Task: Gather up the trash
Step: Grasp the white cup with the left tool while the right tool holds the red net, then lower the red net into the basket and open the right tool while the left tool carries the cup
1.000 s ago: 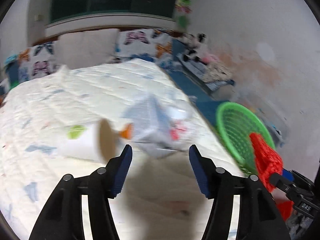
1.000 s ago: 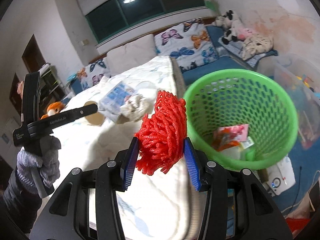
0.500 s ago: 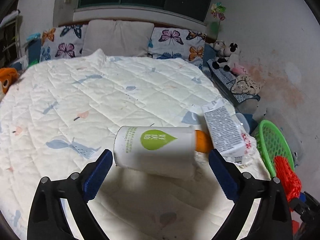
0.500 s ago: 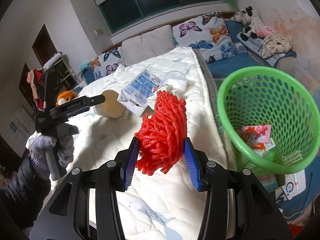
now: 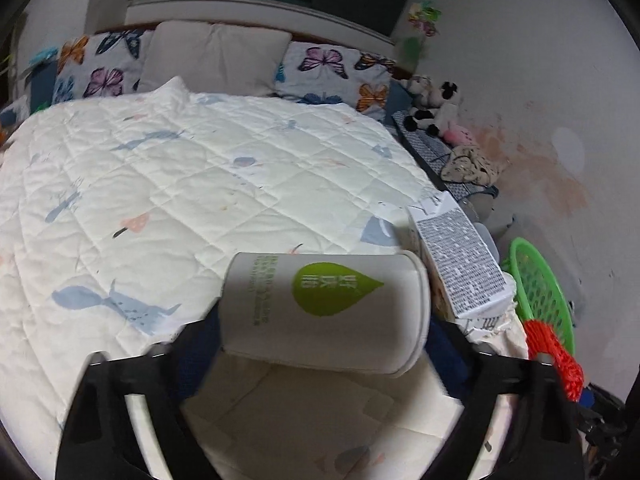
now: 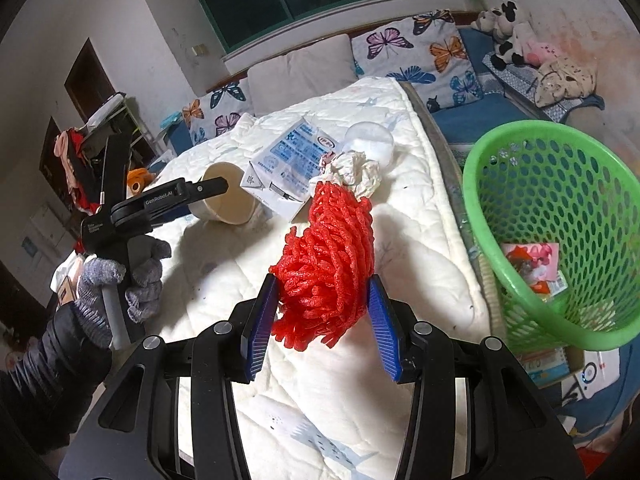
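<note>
Left wrist view: the left gripper point(image 5: 320, 344) straddles a white paper cup with a green drop logo point(image 5: 324, 308) lying on the white quilted bed point(image 5: 160, 184) — jaws closing, pads not visibly pressing. A printed white carton point(image 5: 460, 256) lies just beside the cup.

Right wrist view: the right gripper point(image 6: 324, 320) is clamped on a red foam fruit net point(image 6: 328, 264) near the green plastic mesh basket point(image 6: 520, 168) — wrappers point(image 6: 532, 264) lie inside.

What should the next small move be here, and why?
Probably finish closing the left gripper on the paper cup: the cup lies on its side on the quilt between its closing jaws, whose pads do not clearly press it yet. The right gripper already holds the red foam net near the green basket, so it can wait.
</note>
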Available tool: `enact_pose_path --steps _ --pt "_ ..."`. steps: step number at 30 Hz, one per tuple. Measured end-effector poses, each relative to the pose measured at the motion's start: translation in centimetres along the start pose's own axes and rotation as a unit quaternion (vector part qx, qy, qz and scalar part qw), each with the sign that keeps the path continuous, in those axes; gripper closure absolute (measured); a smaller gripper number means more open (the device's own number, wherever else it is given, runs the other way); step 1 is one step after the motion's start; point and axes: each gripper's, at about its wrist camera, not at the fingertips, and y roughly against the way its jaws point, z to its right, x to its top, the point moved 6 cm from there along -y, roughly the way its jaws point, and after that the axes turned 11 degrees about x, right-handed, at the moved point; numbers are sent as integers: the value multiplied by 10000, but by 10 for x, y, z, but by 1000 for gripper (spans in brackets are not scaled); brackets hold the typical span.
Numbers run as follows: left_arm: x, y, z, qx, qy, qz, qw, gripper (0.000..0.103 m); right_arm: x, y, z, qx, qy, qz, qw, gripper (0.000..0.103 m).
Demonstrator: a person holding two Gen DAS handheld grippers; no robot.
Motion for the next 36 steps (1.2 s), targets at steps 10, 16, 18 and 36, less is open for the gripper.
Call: enact_pose_path --steps 10,16,18,36 --pt "-4 31 2 -8 54 266 9996 21 1 9 3 -44 -6 94 9999 57" --pt "-4 70 17 -141 -56 522 9985 21 2 22 9 -125 -27 222 9997 57" --pt "-4 81 29 -191 -183 616 9978 21 2 29 13 -179 -51 276 9994 57" --pt "3 84 166 -956 -974 608 9888 21 10 95 94 -1162 -362 702 9901 56"
